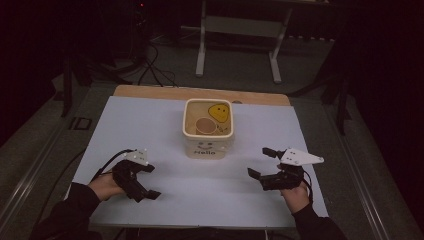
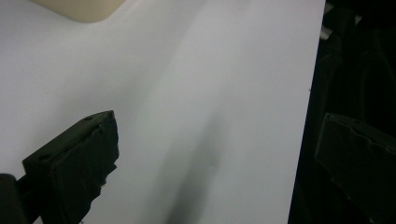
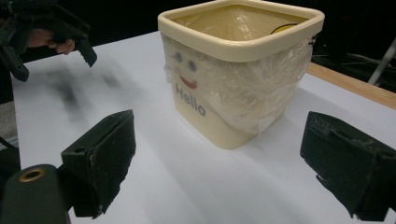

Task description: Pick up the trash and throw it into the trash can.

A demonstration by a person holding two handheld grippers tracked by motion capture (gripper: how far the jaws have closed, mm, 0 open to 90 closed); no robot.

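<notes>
High view: the cream bin (image 1: 208, 131) is seen at table centre, squarish with rounded corners, lined with crinkly clear plastic, a face and "Hello" printed on its front. A brown cup (image 1: 205, 126) and a yellow piece (image 1: 220, 112) lie inside. It is judged light, rigid and smooth-walled; the thick rim would be best gripped, as the film may slip. The left gripper (image 1: 147, 181) at 7 o'clock and the right gripper (image 1: 262, 162) at 4 o'clock are held wide open, empty, on the white table (image 1: 150, 125).
</notes>
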